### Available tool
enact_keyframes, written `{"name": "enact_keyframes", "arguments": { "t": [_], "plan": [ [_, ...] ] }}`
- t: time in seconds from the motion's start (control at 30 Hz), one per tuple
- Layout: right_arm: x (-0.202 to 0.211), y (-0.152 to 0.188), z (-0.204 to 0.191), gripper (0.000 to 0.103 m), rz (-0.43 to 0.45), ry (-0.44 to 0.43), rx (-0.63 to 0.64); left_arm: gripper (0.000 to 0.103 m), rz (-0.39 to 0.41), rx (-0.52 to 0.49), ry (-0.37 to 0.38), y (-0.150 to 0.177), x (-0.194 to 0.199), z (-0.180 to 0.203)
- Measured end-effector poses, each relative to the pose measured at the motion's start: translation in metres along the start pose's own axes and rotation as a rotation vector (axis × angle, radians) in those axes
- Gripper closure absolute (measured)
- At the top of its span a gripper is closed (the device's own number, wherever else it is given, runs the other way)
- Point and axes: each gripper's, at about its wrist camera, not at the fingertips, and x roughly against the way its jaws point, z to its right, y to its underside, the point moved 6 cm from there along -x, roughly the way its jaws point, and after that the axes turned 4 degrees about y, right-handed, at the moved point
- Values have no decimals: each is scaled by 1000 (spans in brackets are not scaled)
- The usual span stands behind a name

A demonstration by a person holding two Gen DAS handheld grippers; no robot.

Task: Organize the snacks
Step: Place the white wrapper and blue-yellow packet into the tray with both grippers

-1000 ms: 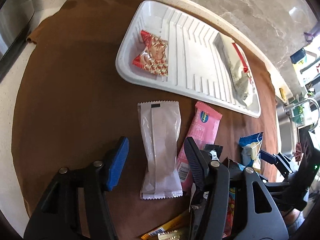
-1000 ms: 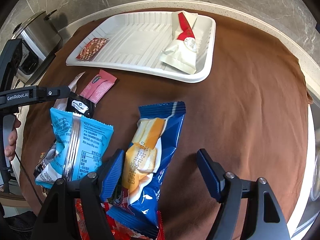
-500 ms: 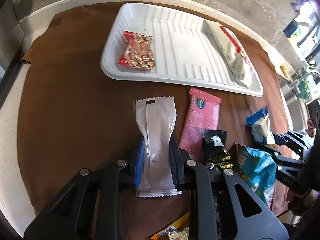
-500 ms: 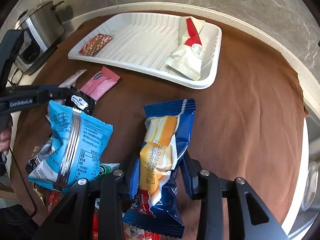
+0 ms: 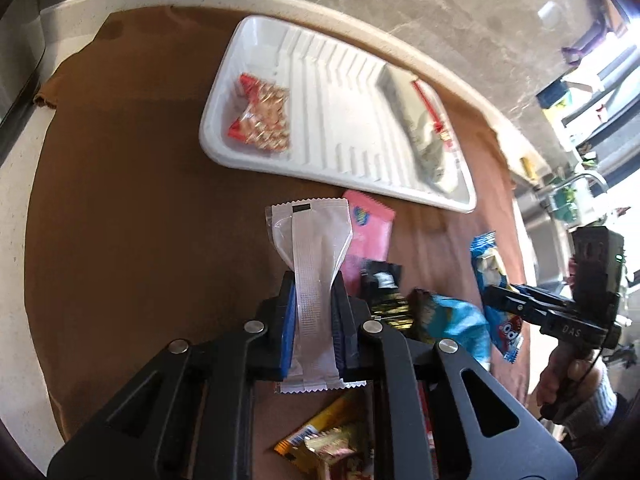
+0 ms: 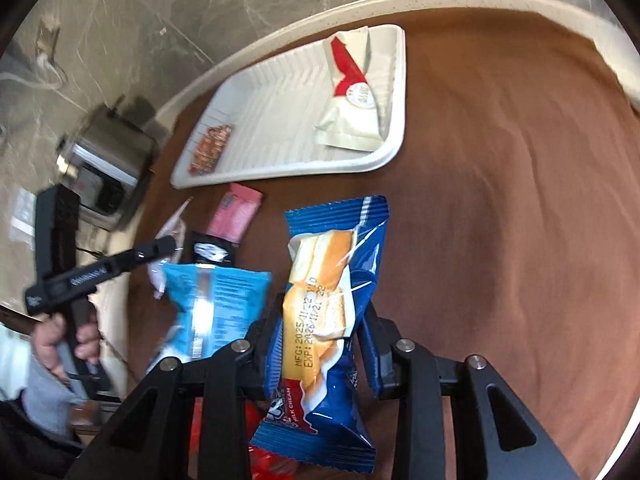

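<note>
Left hand-held gripper (image 5: 313, 316) is pinched on a clear wrapper (image 5: 312, 280), long axis along its fingers; tray (image 5: 224, 120) lies ahead, right hand-held gripper (image 6: 320, 320) likewise pinching a blue snack pack (image 6: 328, 280).

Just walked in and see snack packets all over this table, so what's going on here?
A person is sorting snacks with a handheld gripper in each hand. The left gripper is clamped on a clear white packet, and the right gripper is clamped on a blue cake packet. The white tray already holds a red candy packet and a cream packet. A pink packet and other snacks lie on the brown cloth.
</note>
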Motion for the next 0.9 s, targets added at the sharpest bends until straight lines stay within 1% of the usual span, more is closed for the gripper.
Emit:
{"name": "enact_keyframes", "arguments": {
  "t": [0.1, 0.23, 0.4, 0.53, 0.63, 0.73, 0.9],
  "plan": [
    [7, -9, -5, 67, 15, -66, -42, 90, 19, -6, 34, -10, 11, 9],
    [13, -34, -13, 67, 56, -143, -83, 90, 43, -3, 86, -31, 19, 17],
    [7, -70, -26, 67, 93, -191, -97, 90, 59, -9, 105, -59, 17, 20],
    [1, -96, -30, 67, 114, -187, -85, 89, 57, -16, 110, -80, 5, 21],
    [-15, -114, -35, 67, 115, -179, -84, 89, 54, -14, 109, -98, -7, 19],
    [-29, -128, -40, 67, 119, -172, -80, 89, 51, -24, 93, -115, -23, 18],
    [-51, -144, -40, 67, 127, -134, -63, 89, 46, -53, 61, -134, -43, 17]
  ]
}}
